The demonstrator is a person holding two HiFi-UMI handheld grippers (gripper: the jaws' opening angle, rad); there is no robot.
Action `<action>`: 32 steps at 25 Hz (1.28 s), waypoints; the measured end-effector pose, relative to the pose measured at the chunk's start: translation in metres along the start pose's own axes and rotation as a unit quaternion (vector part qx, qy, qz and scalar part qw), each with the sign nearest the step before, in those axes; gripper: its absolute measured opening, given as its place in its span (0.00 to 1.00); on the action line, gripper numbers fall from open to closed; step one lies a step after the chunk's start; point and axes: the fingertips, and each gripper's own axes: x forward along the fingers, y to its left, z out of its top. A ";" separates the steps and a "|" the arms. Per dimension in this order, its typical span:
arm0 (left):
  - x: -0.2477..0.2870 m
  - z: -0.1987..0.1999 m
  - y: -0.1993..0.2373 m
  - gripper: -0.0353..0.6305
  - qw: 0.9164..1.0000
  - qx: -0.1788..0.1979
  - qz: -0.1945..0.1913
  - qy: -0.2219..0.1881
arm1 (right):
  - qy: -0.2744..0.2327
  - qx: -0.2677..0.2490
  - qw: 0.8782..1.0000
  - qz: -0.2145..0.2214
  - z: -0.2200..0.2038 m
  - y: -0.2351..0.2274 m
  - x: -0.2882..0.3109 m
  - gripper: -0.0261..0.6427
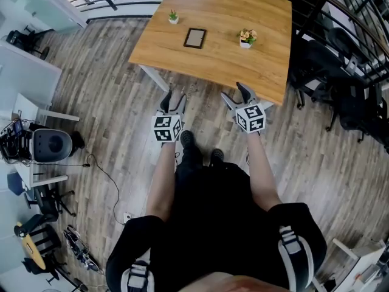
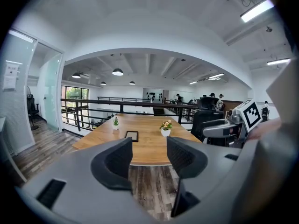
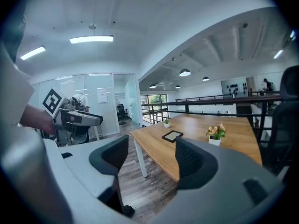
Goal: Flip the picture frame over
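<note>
A dark picture frame point(image 1: 195, 38) lies flat near the middle of the wooden table point(image 1: 213, 66); it also shows in the left gripper view as the frame point(image 2: 131, 136) and in the right gripper view as the frame point(image 3: 172, 136). My left gripper point(image 1: 173, 100) and right gripper point(image 1: 235, 92) hover side by side over the floor in front of the table's near edge, well short of the frame. Both stand open, with nothing between the left gripper's point(image 2: 148, 146) jaws or the right gripper's point(image 3: 152, 146).
A small green plant point(image 1: 173, 17) stands left of the frame and a potted flower point(image 1: 247, 38) to its right. Black office chairs point(image 1: 340, 84) crowd the table's right side. A dark railing point(image 1: 121, 3) runs behind the table. Cables and equipment point(image 1: 48, 145) lie at the left.
</note>
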 end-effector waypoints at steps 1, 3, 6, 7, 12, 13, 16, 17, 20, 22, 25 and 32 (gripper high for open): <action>-0.001 -0.001 0.002 0.40 1.000 -0.001 0.001 0.001 | 0.001 0.001 1.000 0.000 -0.001 0.001 0.001 0.51; -0.002 -0.003 0.006 0.40 1.000 -0.006 0.003 0.003 | 0.004 0.004 1.000 0.000 -0.004 0.002 0.002 0.51; -0.003 -0.005 0.010 0.40 1.000 -0.009 0.004 0.003 | 0.006 0.007 1.000 -0.003 -0.005 0.001 0.004 0.51; -0.002 -0.004 0.011 0.40 1.000 -0.007 0.004 0.003 | 0.006 0.008 1.000 -0.004 -0.004 0.001 0.005 0.51; 0.003 -0.003 0.020 0.40 1.000 -0.005 0.000 0.005 | 0.008 0.003 1.000 -0.007 0.000 0.002 0.015 0.51; 0.005 -0.003 0.022 0.40 1.000 -0.006 -0.001 0.005 | 0.009 0.003 1.000 -0.007 0.001 0.002 0.017 0.51; 0.012 -0.003 0.028 0.41 1.000 -0.007 -0.008 0.008 | 0.015 0.004 1.000 -0.011 0.000 0.001 0.023 0.51; 0.015 -0.002 0.030 0.41 1.000 -0.007 -0.010 0.008 | 0.016 0.004 1.000 -0.013 0.000 0.000 0.025 0.51; 0.027 -0.001 0.039 0.41 1.000 -0.008 -0.017 0.008 | 0.019 0.010 1.000 -0.023 0.002 -0.007 0.035 0.51; 0.035 0.000 0.045 0.40 1.000 -0.008 -0.023 0.010 | 0.021 0.012 0.999 -0.030 0.002 -0.010 0.043 0.50; 0.044 -0.001 0.060 0.40 0.999 -0.011 -0.029 0.018 | 0.038 -0.002 0.999 -0.038 0.002 -0.008 0.060 0.49; 0.073 -0.002 0.099 0.40 0.998 -0.018 -0.044 0.038 | 0.054 0.007 0.997 -0.048 0.004 -0.006 0.106 0.48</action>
